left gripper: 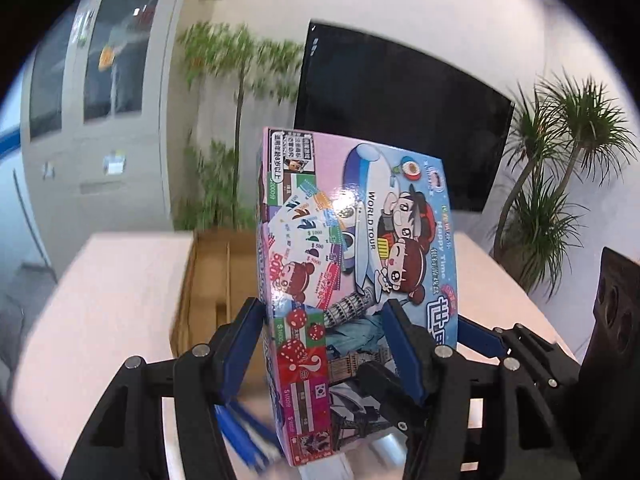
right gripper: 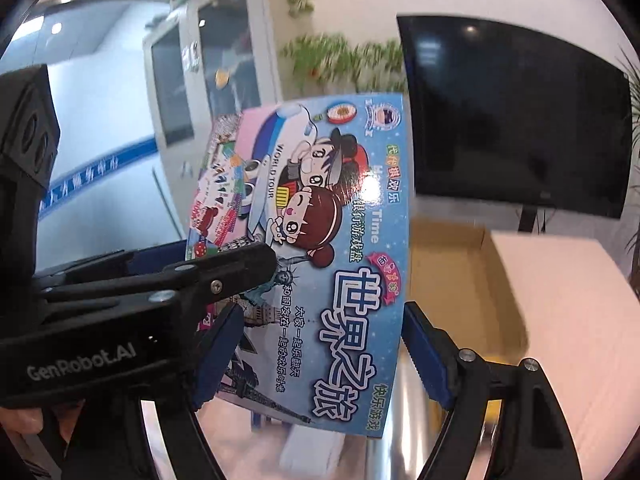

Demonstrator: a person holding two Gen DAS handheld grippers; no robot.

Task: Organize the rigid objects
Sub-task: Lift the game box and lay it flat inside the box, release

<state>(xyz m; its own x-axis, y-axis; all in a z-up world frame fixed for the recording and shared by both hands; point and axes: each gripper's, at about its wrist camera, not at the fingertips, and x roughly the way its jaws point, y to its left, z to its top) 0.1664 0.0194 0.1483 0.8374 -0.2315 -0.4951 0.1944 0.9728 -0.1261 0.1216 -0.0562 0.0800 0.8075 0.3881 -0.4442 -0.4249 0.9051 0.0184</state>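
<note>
Dark screen (left gripper: 400,120) behind; left gripper (left gripper: 324,344) clamps game box (left gripper: 356,240).

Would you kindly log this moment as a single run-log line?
game box lifted upright | left gripper shut on it | right gripper straddles its edge, grip unclear | open cardboard box behind

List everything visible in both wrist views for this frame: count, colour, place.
game box: 1, blue-pink cartoon print, held up in the air, centre
carton: 1, brown cardboard, open, behind the box
table: 1, pale pink, under the carton
screen: 1, black, on a stand at the back
cabinet: 1, grey, glass doors, left rear
plants: several, green, along the wall
left gripper: black, blue pads, clamping the box
right gripper: black, blue pads, on the box's lower part
</note>
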